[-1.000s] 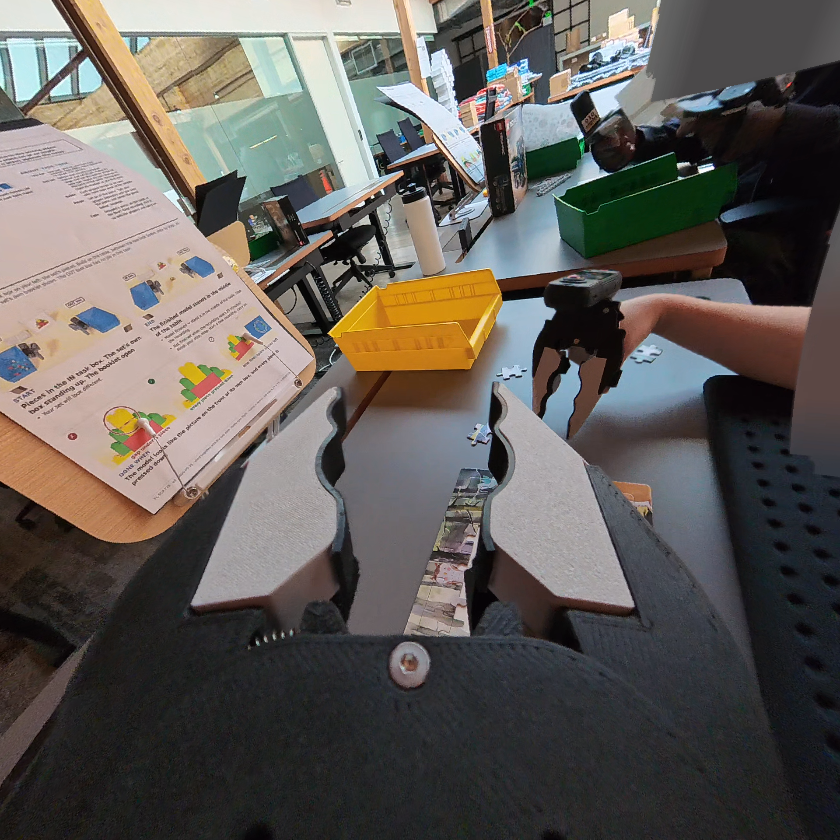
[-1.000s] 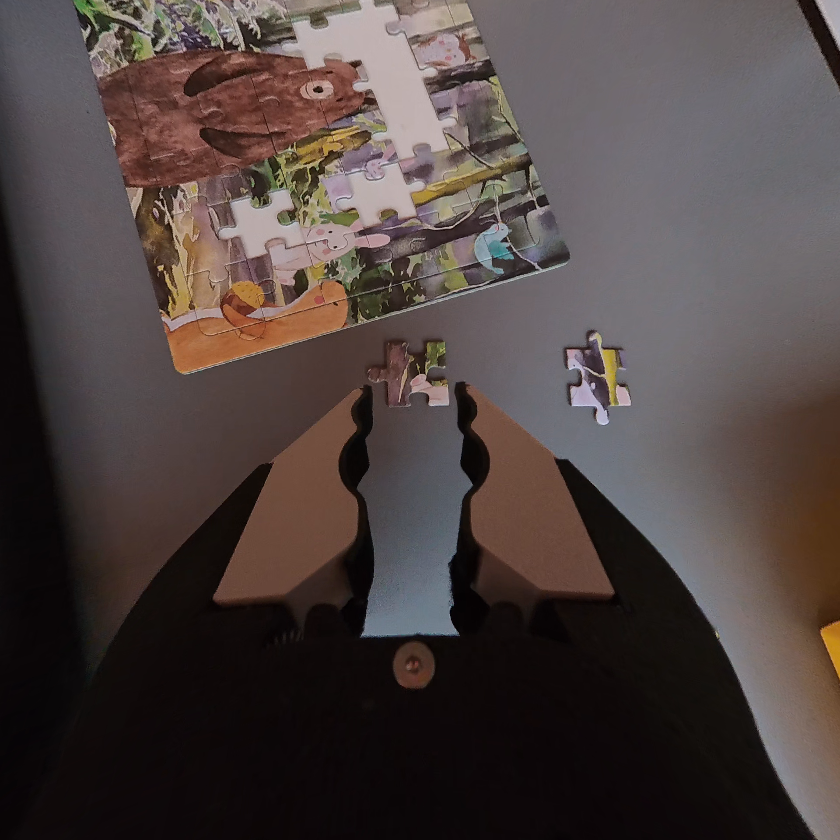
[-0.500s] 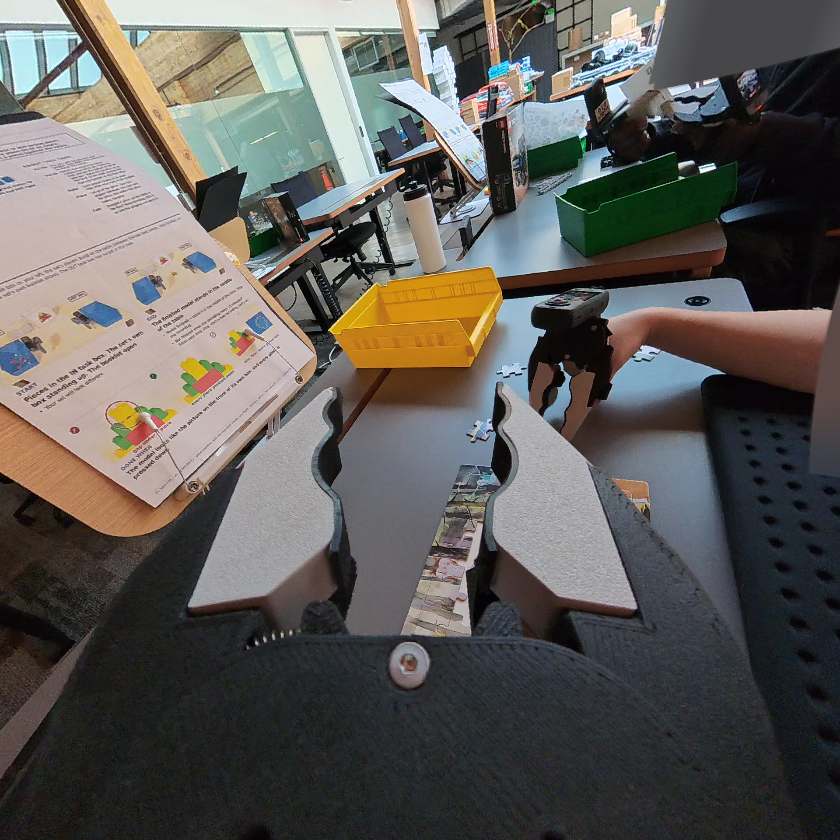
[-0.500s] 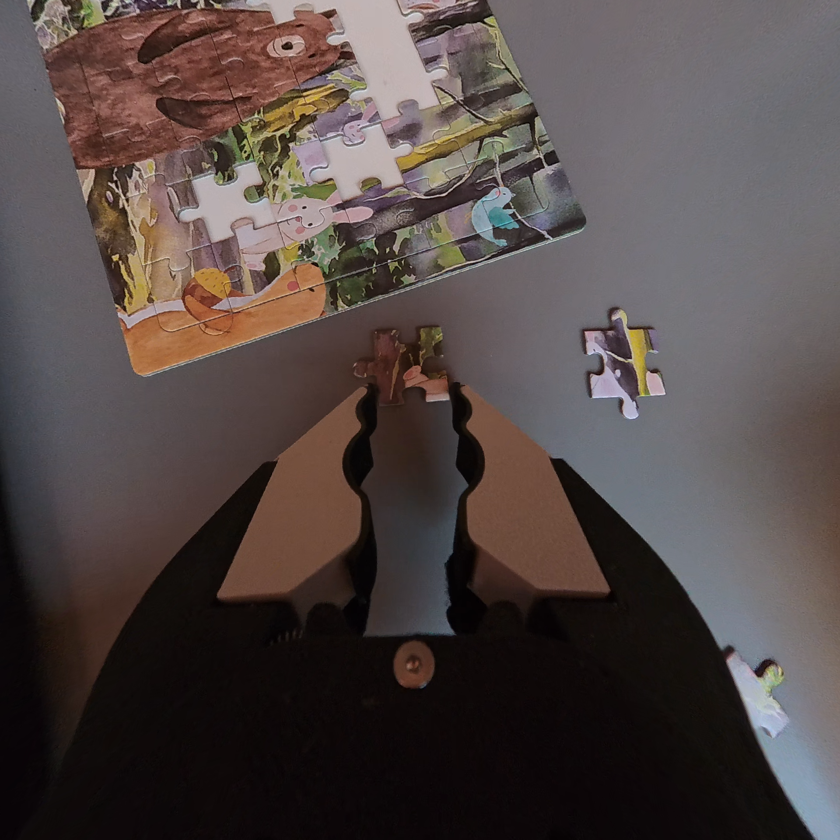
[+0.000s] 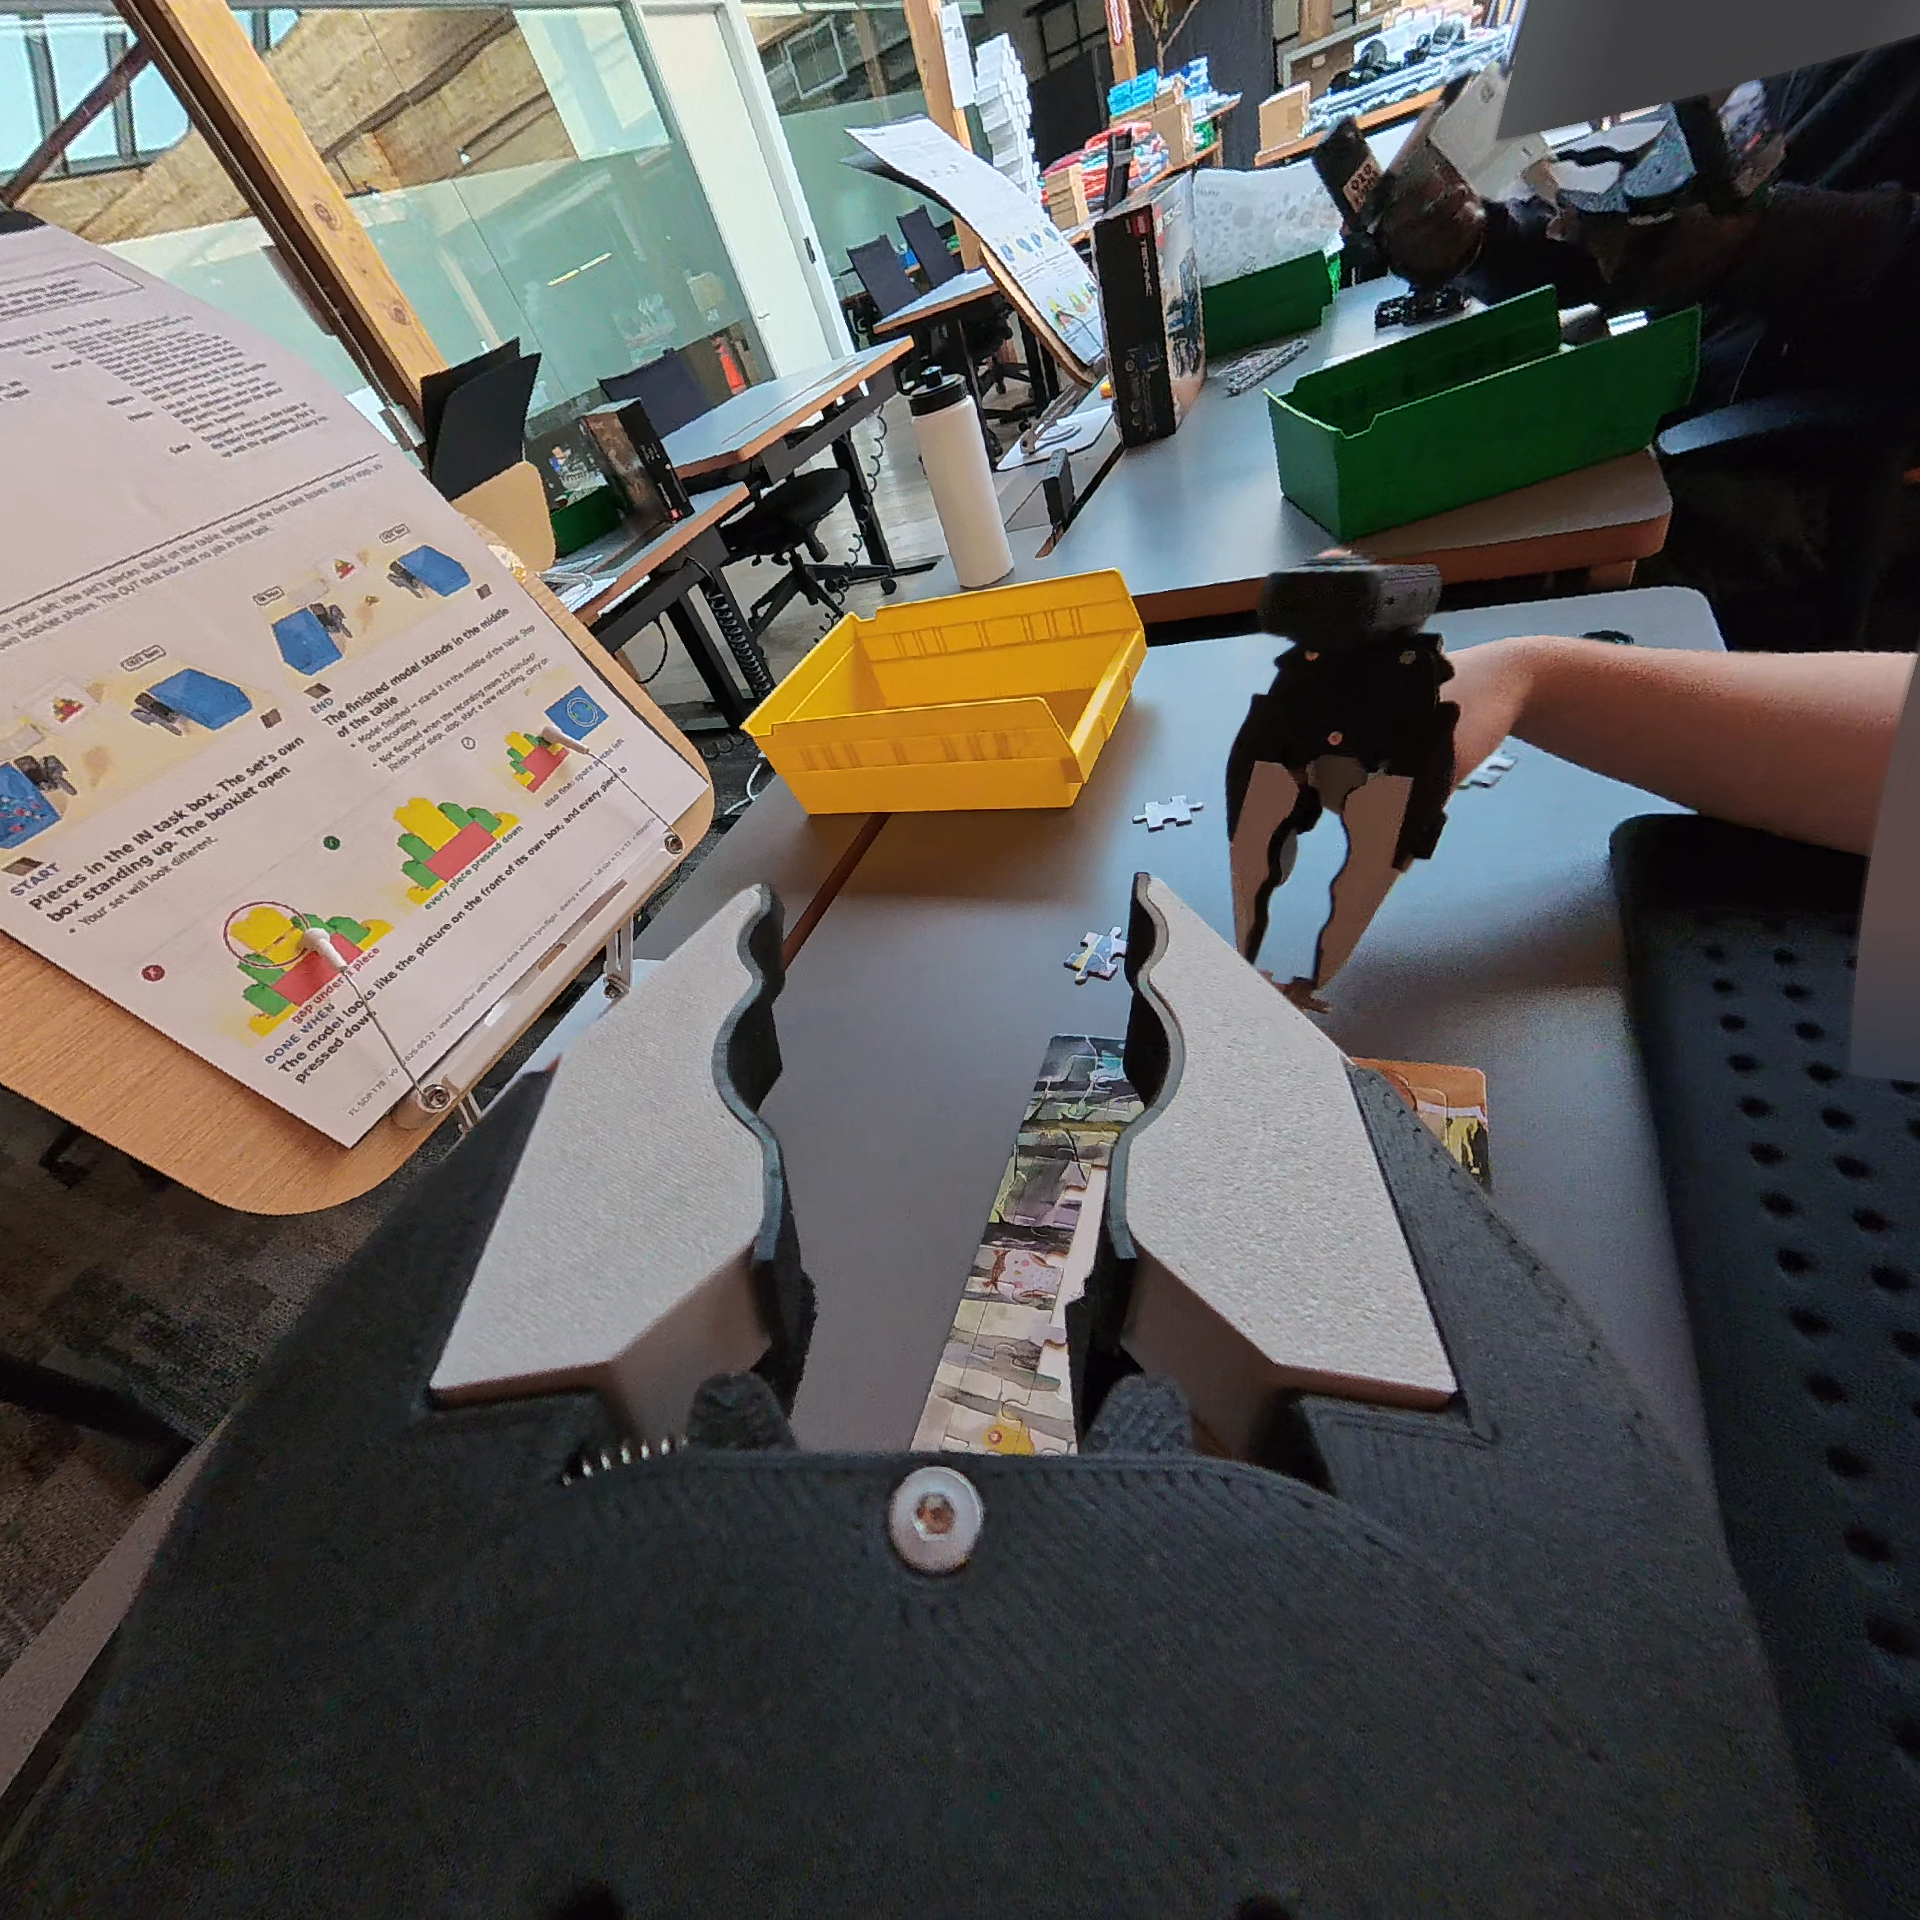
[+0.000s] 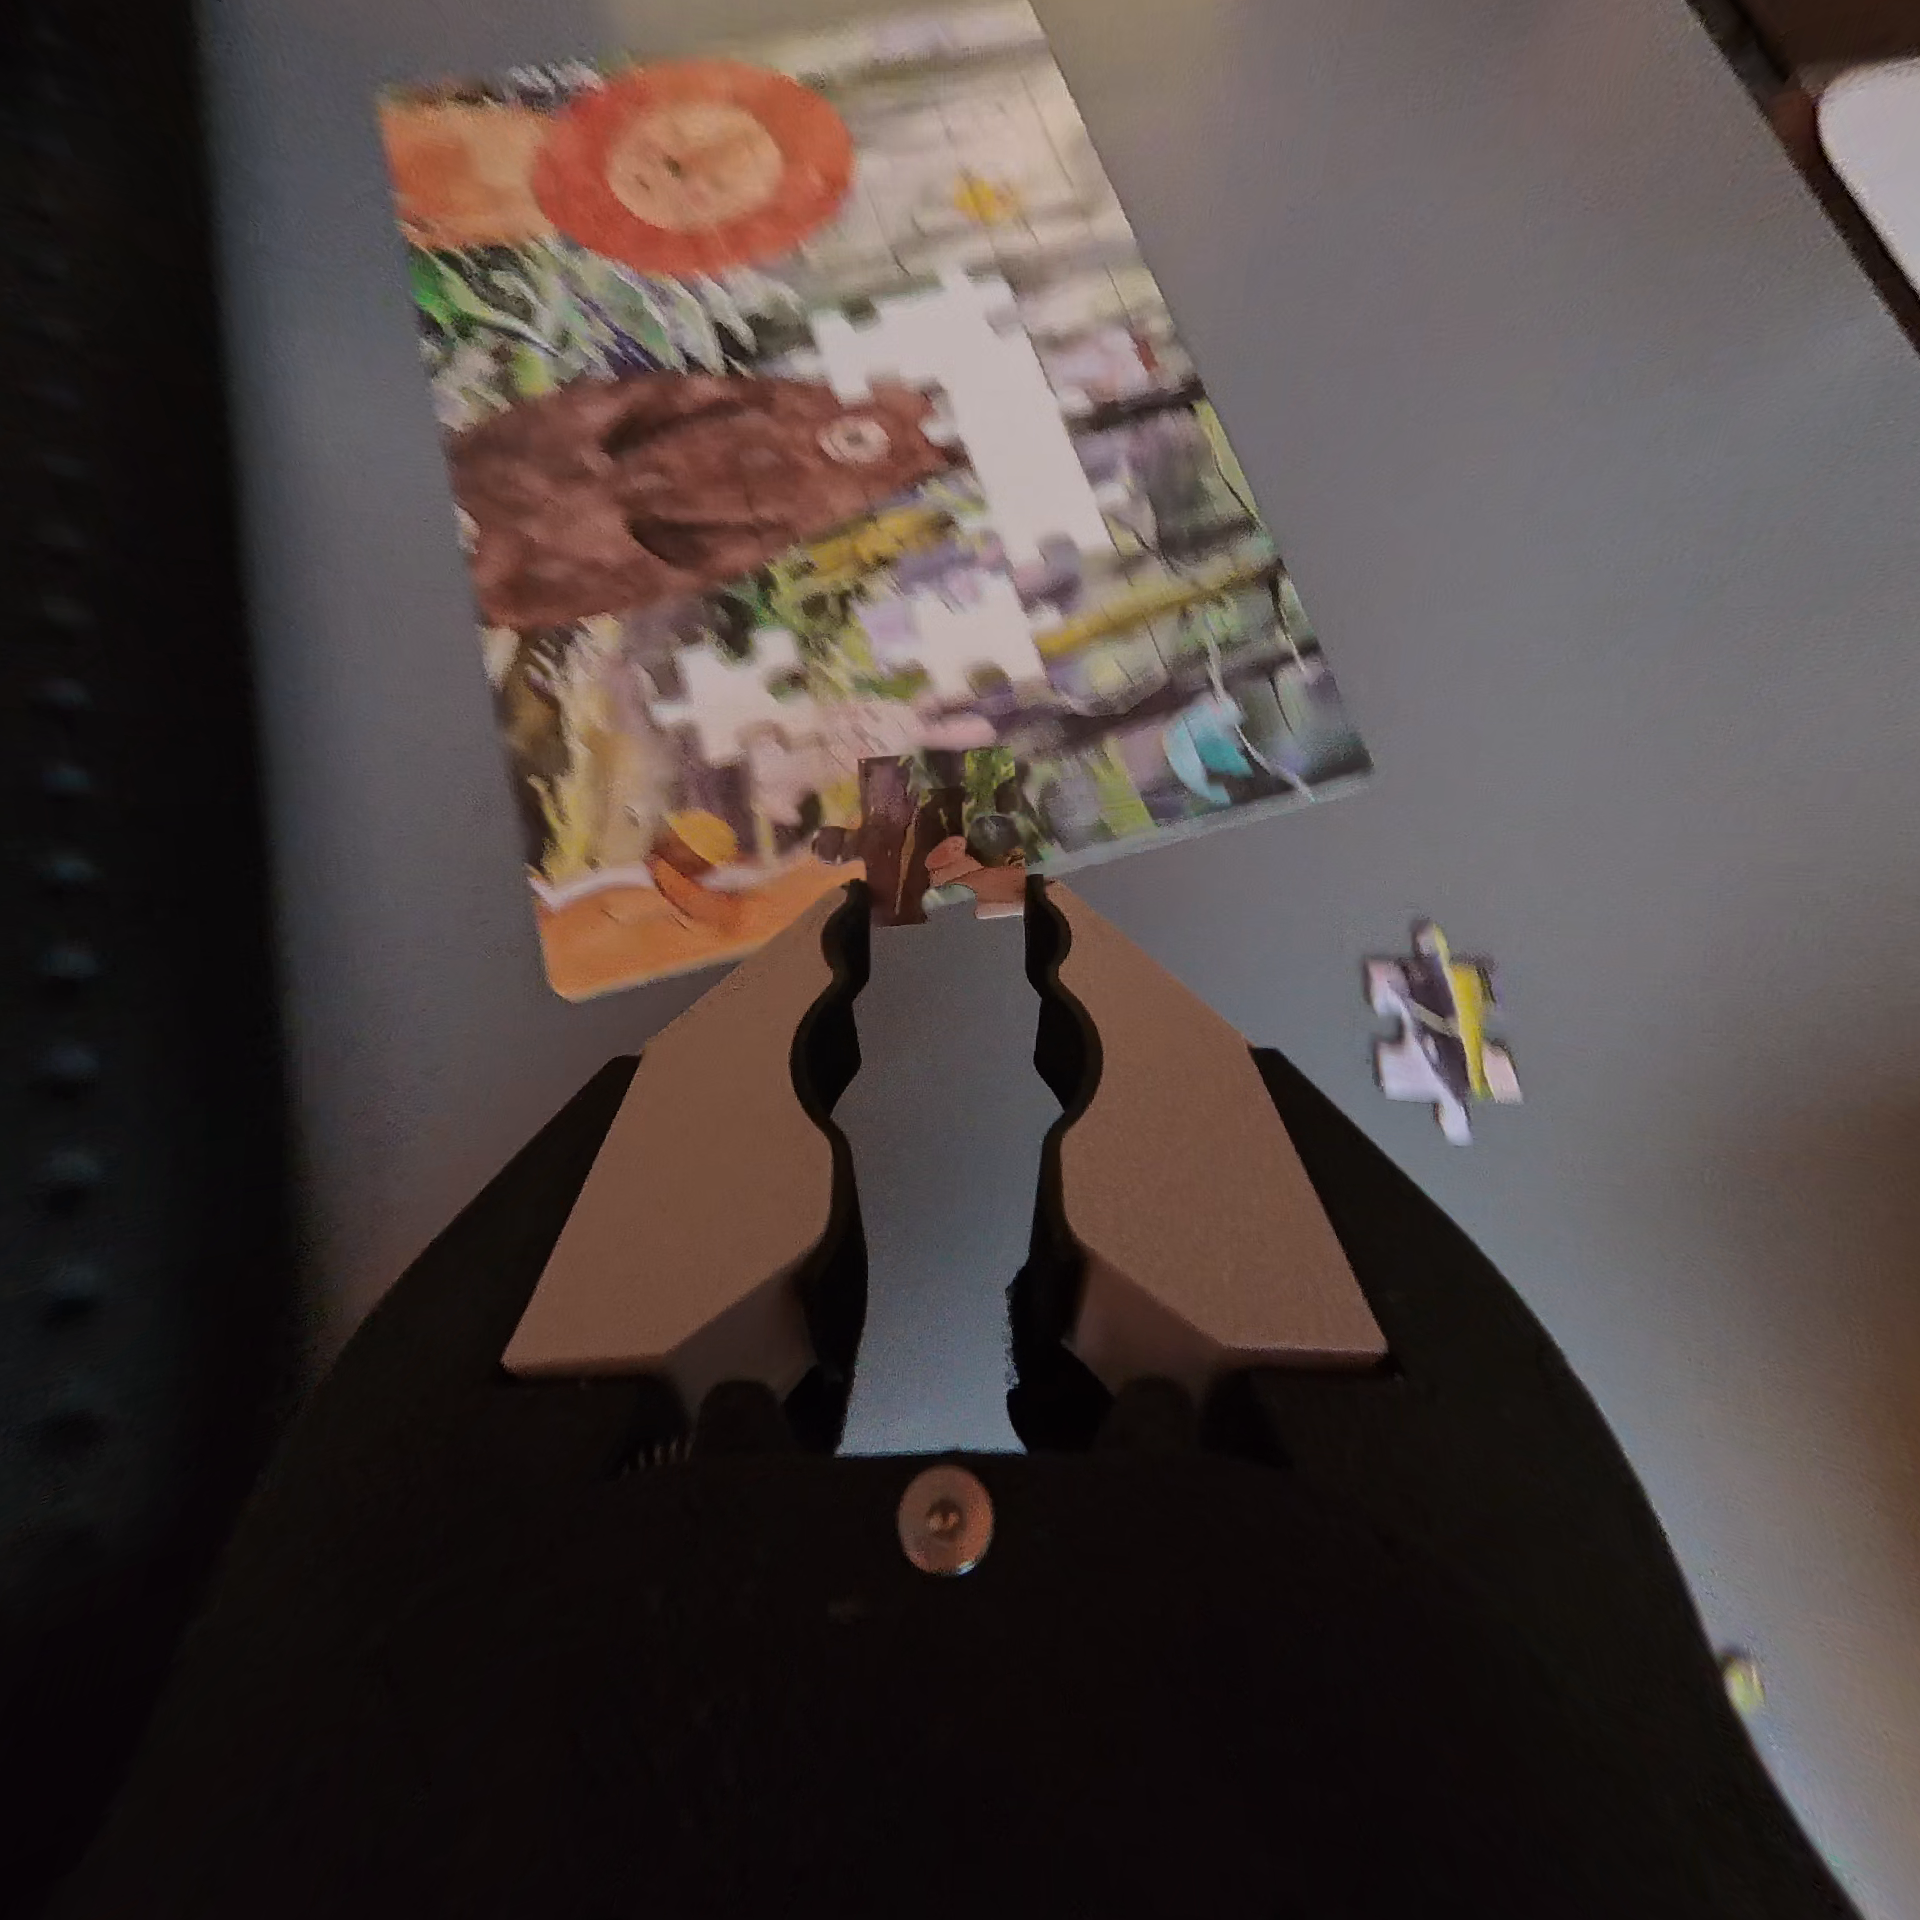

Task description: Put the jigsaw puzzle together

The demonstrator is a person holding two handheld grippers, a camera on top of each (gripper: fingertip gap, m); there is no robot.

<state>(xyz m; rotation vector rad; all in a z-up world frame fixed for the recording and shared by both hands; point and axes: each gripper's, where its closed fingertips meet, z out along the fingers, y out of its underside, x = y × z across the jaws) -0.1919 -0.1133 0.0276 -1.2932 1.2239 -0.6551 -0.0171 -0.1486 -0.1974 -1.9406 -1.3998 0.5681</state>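
Note:
The partly filled jigsaw puzzle lies flat on the grey table, with several white empty slots near its middle. My right gripper is shut on a brown and green puzzle piece, held by its edges just above the puzzle's near edge. In the left wrist view the right gripper points down with the piece at its tips. My left gripper is open and empty, low over the puzzle, whose long edge shows between its fingers.
A loose purple and yellow piece lies right of the puzzle, another at the lower right. Two more pieces lie before a yellow bin. An instruction board stands left, a black perforated panel right. The tips of one gripper are about 30 centimetres away from the tips of the other.
My right gripper closed on the brown and green piece and lifted it off the table toward the puzzle. The left gripper has hardly moved.

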